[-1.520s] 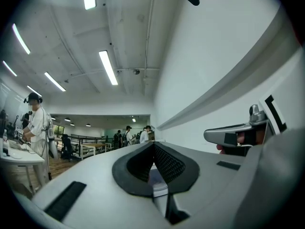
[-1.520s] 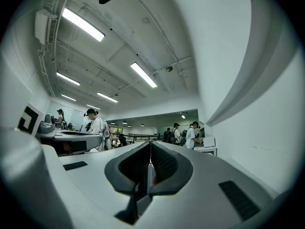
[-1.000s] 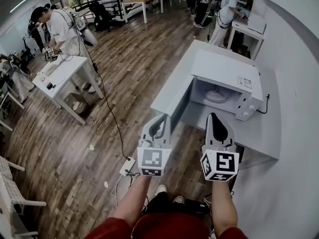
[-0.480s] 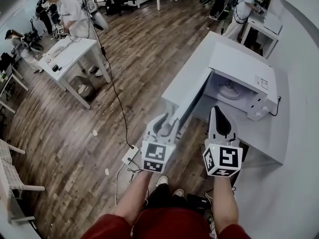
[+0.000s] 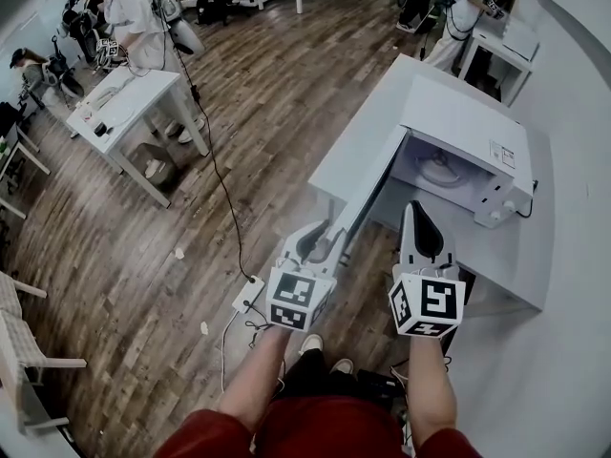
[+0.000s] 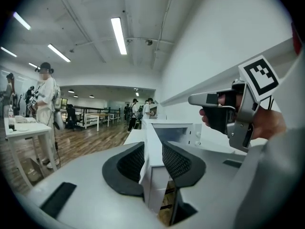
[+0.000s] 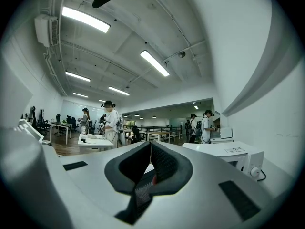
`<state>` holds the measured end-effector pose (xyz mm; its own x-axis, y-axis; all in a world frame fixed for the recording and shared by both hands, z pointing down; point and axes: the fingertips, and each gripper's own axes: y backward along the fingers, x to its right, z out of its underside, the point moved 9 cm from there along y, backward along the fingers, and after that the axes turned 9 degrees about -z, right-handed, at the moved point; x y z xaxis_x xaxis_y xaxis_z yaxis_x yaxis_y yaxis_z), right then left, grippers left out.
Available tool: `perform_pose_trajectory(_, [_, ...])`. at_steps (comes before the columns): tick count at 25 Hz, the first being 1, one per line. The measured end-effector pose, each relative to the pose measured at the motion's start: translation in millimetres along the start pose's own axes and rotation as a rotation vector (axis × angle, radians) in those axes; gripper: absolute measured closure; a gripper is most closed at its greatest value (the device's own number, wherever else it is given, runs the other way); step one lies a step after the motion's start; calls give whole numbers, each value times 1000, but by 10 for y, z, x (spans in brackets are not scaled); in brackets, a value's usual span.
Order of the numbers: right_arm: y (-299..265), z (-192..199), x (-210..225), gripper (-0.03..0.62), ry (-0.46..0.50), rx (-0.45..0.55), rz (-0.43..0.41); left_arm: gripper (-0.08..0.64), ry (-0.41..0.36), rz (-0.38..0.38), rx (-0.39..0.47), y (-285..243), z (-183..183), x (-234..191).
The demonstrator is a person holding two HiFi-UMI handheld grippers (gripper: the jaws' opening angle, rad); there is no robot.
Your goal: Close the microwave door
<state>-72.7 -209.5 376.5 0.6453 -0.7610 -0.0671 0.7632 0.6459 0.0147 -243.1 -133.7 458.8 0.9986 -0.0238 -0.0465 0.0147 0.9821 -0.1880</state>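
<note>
The white microwave (image 5: 465,127) stands on a white table (image 5: 506,256) by the right wall. Its door (image 5: 368,194) is swung wide open towards me. My left gripper (image 5: 325,239) is open at the door's free end. In the left gripper view the door's edge (image 6: 153,175) stands in the gap of the left gripper (image 6: 152,161); I cannot tell whether the pads touch it. My right gripper (image 5: 413,210) is shut and empty, level, in front of the table beside the door. It also shows in the left gripper view as the right gripper (image 6: 193,99).
A power strip (image 5: 246,294) with a black cable lies on the wooden floor left of my left arm. Another white table (image 5: 134,103) with a person beside it is at the far left. A white chair (image 5: 29,351) is at the near left. More people stand at the back.
My left gripper's jaws have gone from shut to open, and it has dropped lower to the end of the microwave door. The right gripper has shifted a little and stays shut.
</note>
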Motion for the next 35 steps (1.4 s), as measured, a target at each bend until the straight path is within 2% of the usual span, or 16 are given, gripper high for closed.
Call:
perform_pose_trajectory(8, [95,-2,94,565,3,2,38,447,9,59,16,-24,22,159])
perform_pose_trajectory(19, [451,-11,299,565,-4,11,91,451,-25,70,28,-57,32,518])
perform_pose_trajectory(26, [741,25,545,565,-5,11,134,451,-64,101,27,-178,38,888])
perform_pose_trajectory(35, [1007,31,829,565,-14,20,184,454,-75,124,29,-313,16,1213])
